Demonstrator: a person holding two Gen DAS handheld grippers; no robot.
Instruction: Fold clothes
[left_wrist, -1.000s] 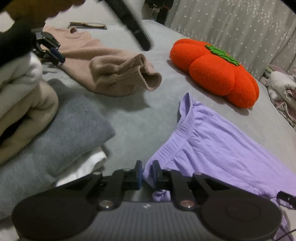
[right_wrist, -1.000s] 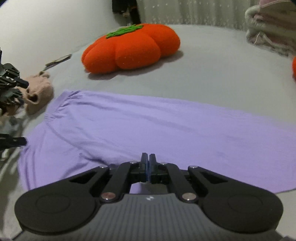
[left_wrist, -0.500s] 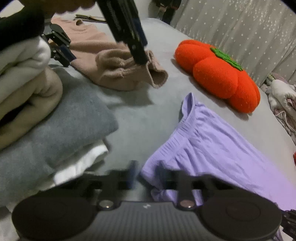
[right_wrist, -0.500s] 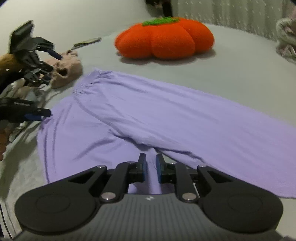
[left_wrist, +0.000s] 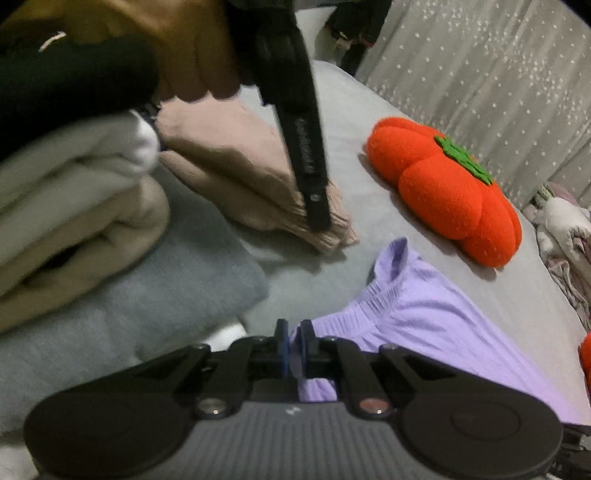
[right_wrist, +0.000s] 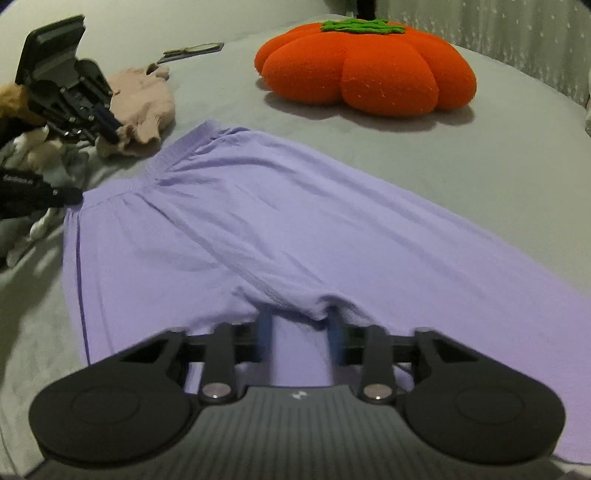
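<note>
Lilac trousers lie spread flat on the grey bed, waistband to the far left. In the left wrist view my left gripper is shut on the near corner of the gathered waistband of the trousers. Lilac cloth is pinched between its blue pads. My right gripper hovers low at the crotch. Its blurred jaws stand apart and are closing, with a raised fold of lilac cloth between them and no pad pressing on it.
A stack of folded clothes sits left. A beige sweater lies beyond it. A hand holds another black gripper device, also seen over the sweater as the device. An orange tomato cushion lies at the back.
My right gripper went from shut to jaws apart and shifted along the trousers to the crotch. My left jaws closed tighter on the waistband. The hand with the black device swung in over the sweater.
</note>
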